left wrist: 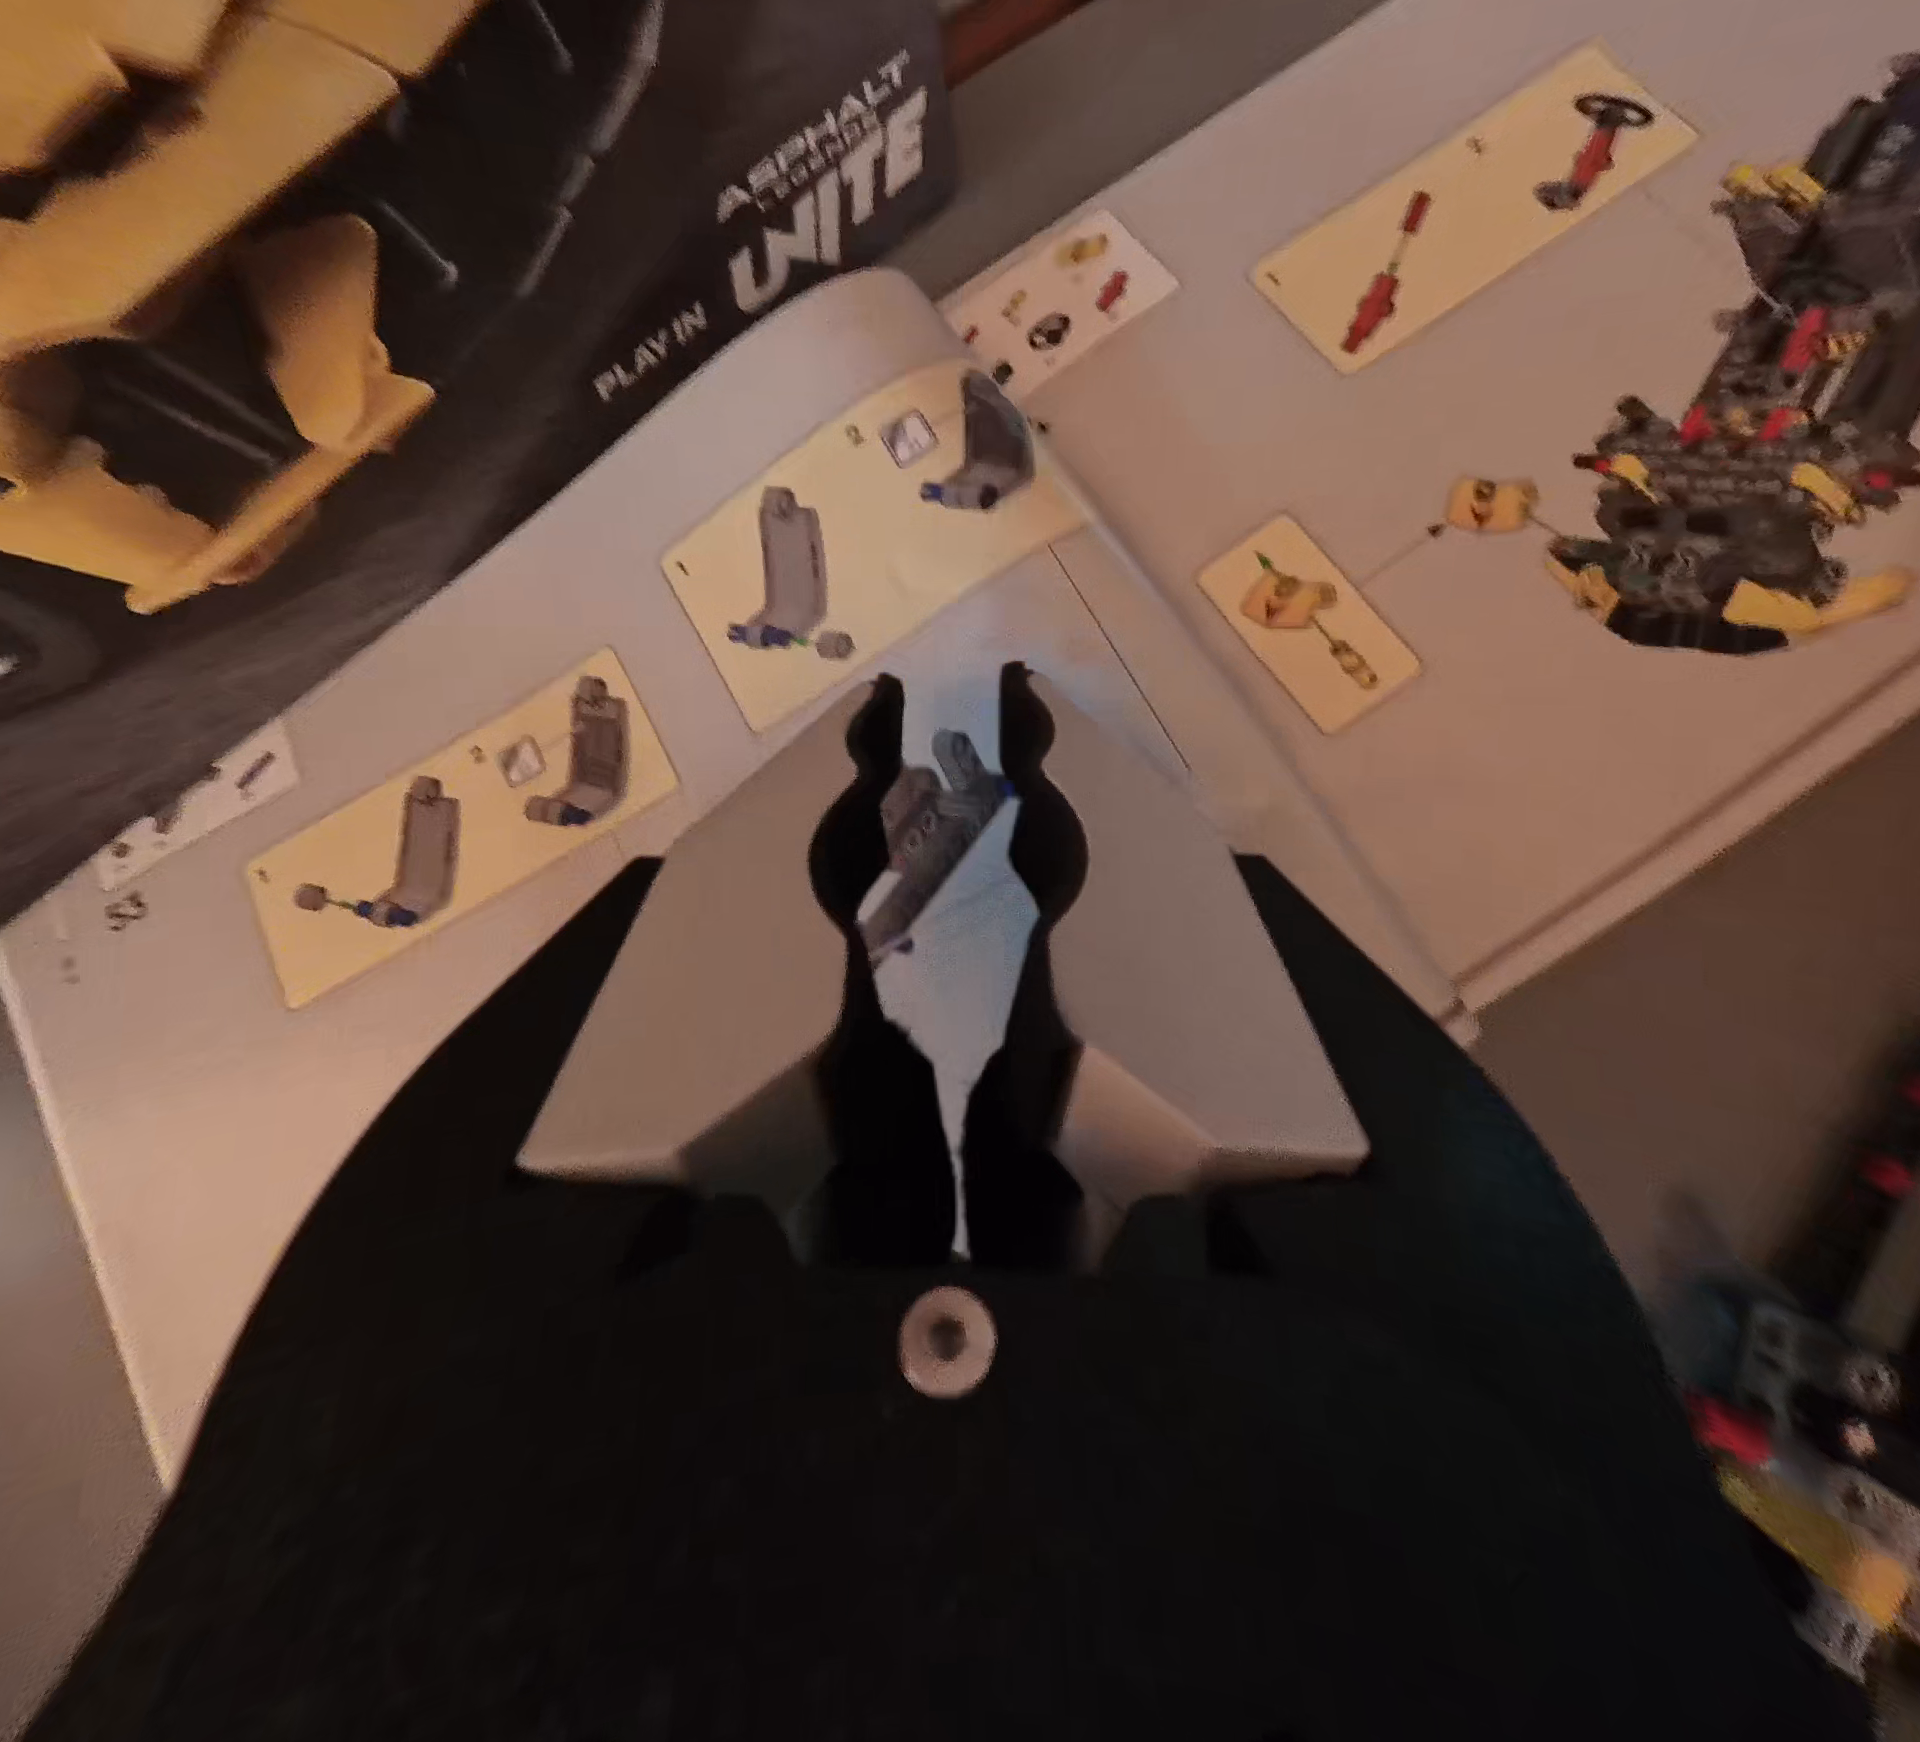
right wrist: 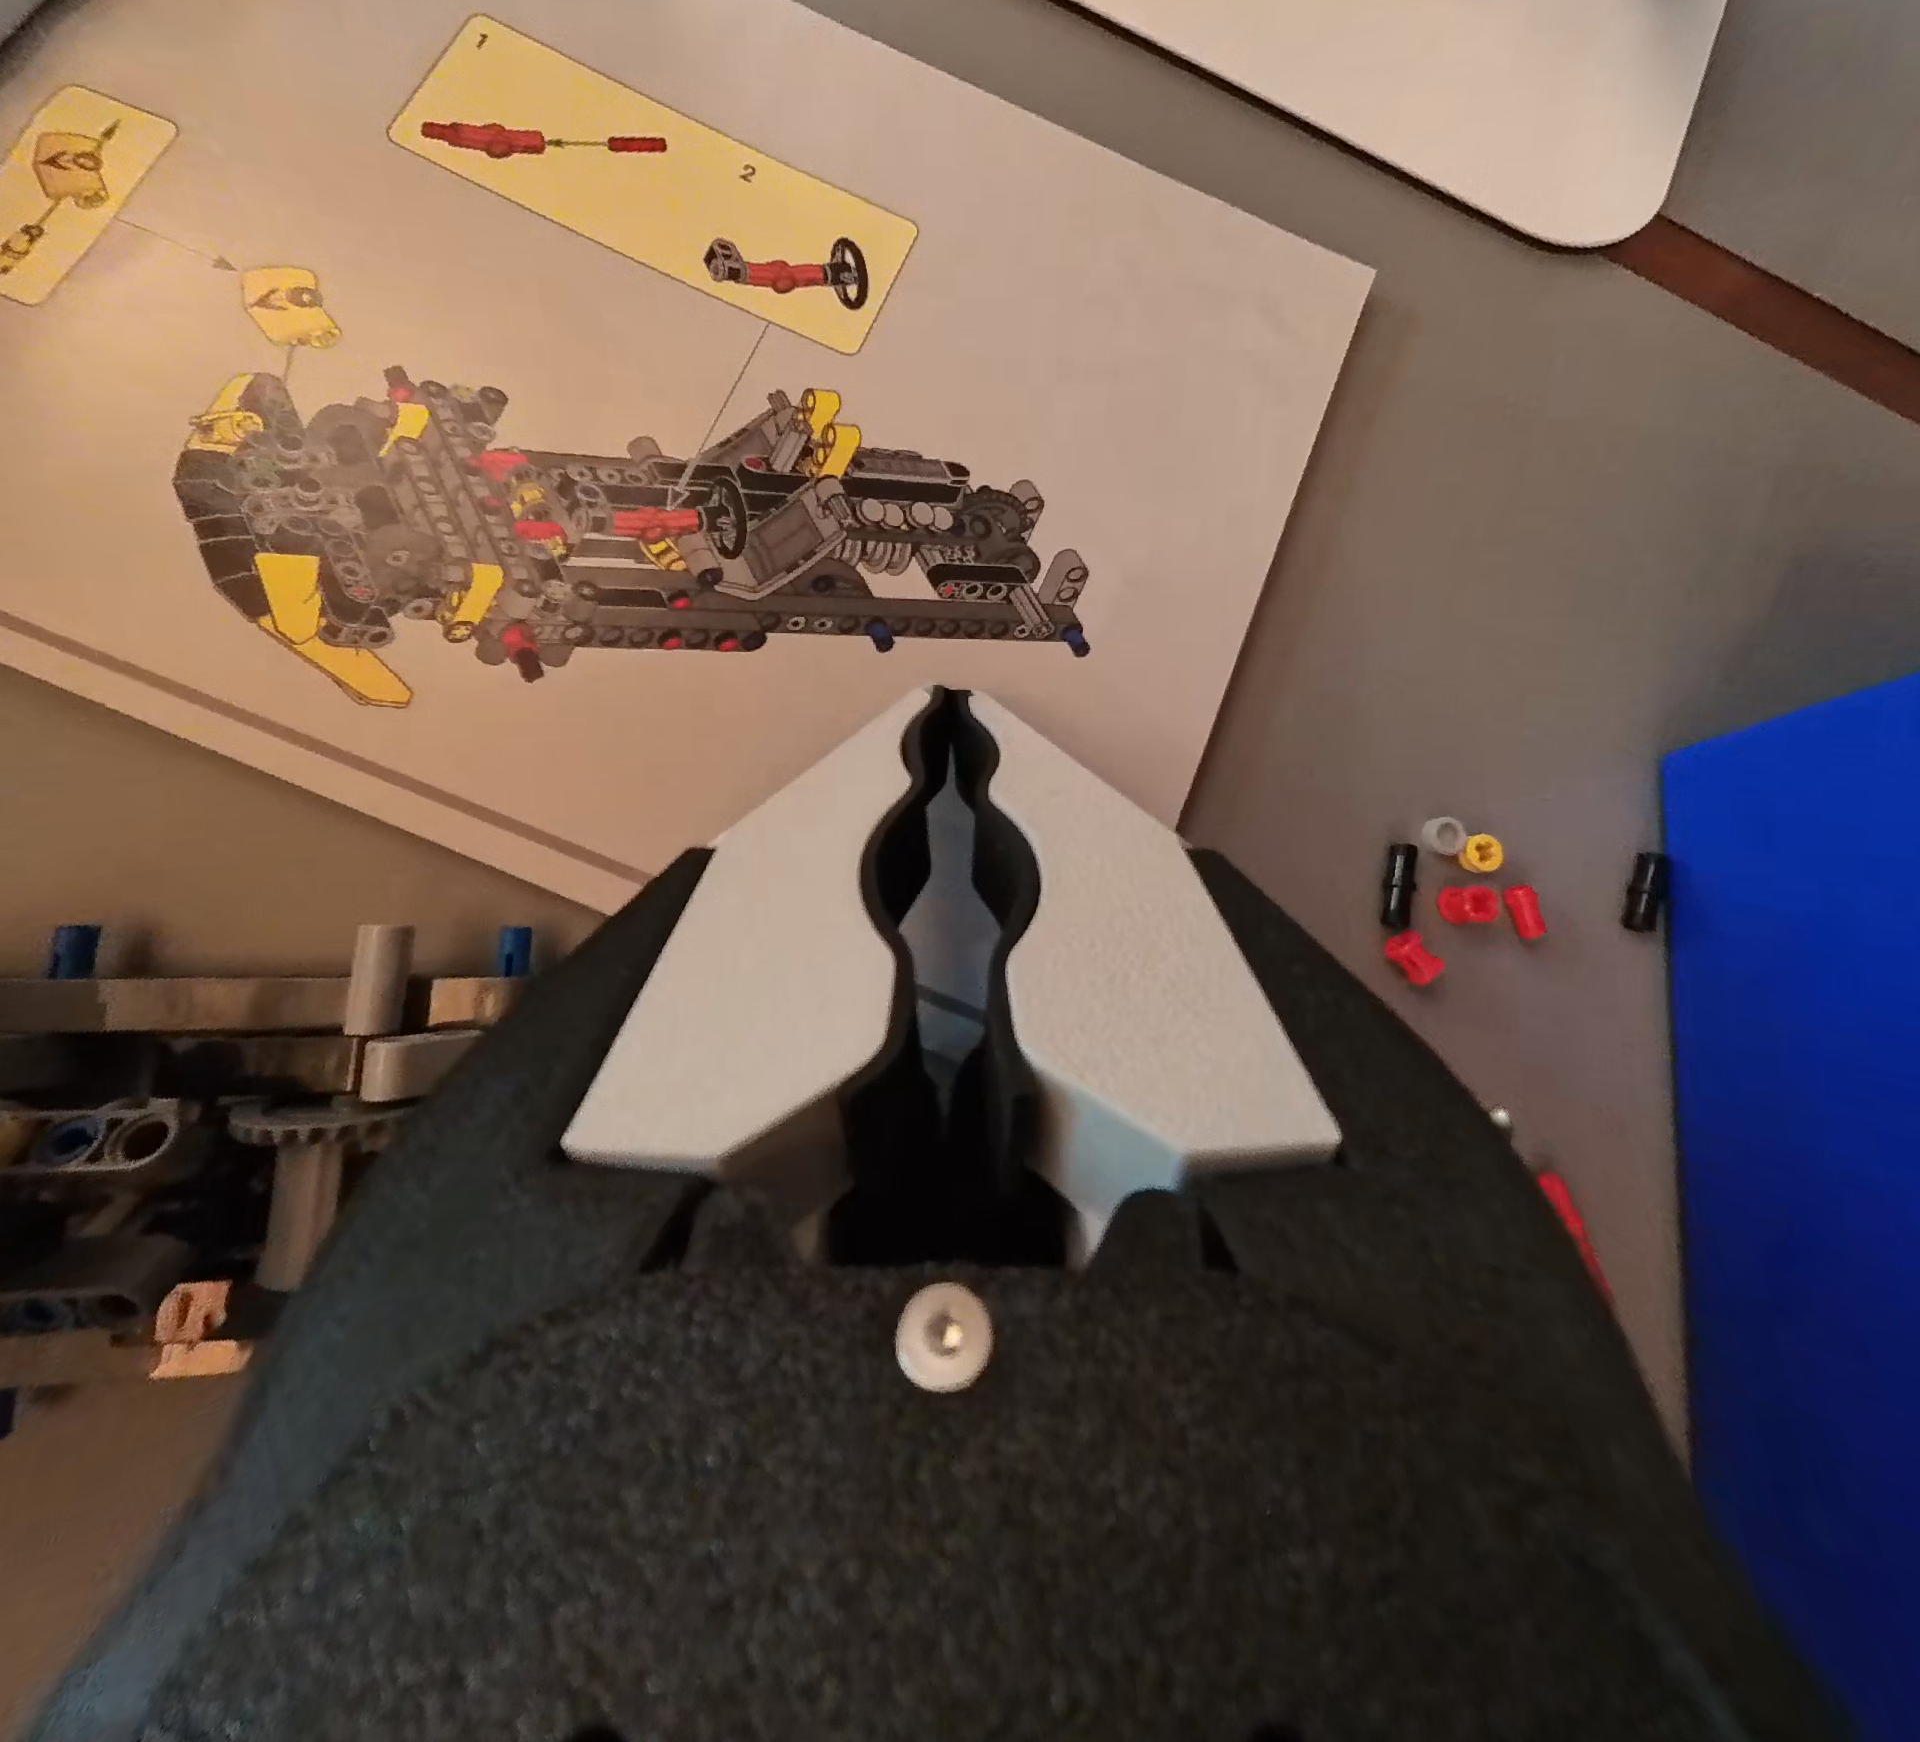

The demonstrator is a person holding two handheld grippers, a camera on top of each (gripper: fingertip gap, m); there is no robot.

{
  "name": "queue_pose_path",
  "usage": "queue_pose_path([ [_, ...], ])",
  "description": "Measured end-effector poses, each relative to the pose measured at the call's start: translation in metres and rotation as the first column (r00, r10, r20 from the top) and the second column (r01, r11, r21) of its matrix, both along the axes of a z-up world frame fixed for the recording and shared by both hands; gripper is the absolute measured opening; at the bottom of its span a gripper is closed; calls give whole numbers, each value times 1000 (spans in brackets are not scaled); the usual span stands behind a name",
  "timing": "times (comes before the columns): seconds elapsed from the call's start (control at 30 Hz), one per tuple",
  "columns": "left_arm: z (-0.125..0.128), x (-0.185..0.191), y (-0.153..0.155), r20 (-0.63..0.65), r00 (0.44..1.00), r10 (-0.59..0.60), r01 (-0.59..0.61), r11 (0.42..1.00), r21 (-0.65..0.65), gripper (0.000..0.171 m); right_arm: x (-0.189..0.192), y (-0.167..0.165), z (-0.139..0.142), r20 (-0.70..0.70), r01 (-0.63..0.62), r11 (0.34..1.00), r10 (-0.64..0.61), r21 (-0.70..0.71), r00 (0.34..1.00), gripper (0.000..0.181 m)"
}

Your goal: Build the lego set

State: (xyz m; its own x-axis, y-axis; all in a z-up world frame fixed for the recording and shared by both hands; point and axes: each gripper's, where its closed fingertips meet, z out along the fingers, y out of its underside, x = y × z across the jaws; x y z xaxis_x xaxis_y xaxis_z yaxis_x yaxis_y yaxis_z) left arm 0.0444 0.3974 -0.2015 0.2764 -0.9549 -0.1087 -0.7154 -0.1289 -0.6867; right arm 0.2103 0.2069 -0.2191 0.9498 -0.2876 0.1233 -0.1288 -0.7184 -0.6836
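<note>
white printed lettering stands on the dark lego box (left wrist: 800, 61). small black step digits sit in the yellow panels (right wrist: 582, 92) of the open instruction booklet (right wrist: 1091, 404); nothing else is legible.

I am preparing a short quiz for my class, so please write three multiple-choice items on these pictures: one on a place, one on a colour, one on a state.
1. Where do the loose red pieces lie, seen from the right tool?
A. to its left
B. to its right, near the blue sheet
C. between its fingers

2. What colour is the piece in the left tool?
A. red
B. yellow
C. grey

3. How is the right tool?
A. wide open
B. shut, empty
C. shut on a red piece

Answers:
1 B, they lie beside the sheet's edge.
2 C, the clamped piece is grey.
3 B, its tips meet with nothing between.
</note>
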Motion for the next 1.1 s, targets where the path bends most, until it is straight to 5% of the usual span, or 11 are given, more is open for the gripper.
queue_pose_path([
  [0.33,6,3,-13,79,997,-24,27,999,-40,15,-2,1,2,-16,-29,1000,29,9,999,8],
  [0.47,16,-18,-27,98,994,42,-25,986,-168,36,-16,8,35,-106,-33,985,51,170,993,22],
  [0.6,23,-31,-51,223,974,40,21,964,-265,40,-43,6,65,-265,-9,944,102,330,959,30],
  [0.93,24,-30,-36,301,952,48,19,976,-217,38,-33,0,40,-226,-65,964,125,258,966,29],
  [1.1,35,-27,-44,357,934,1,55,988,-146,33,-13,-19,74,-134,-62,950,108,306,985,31],
])
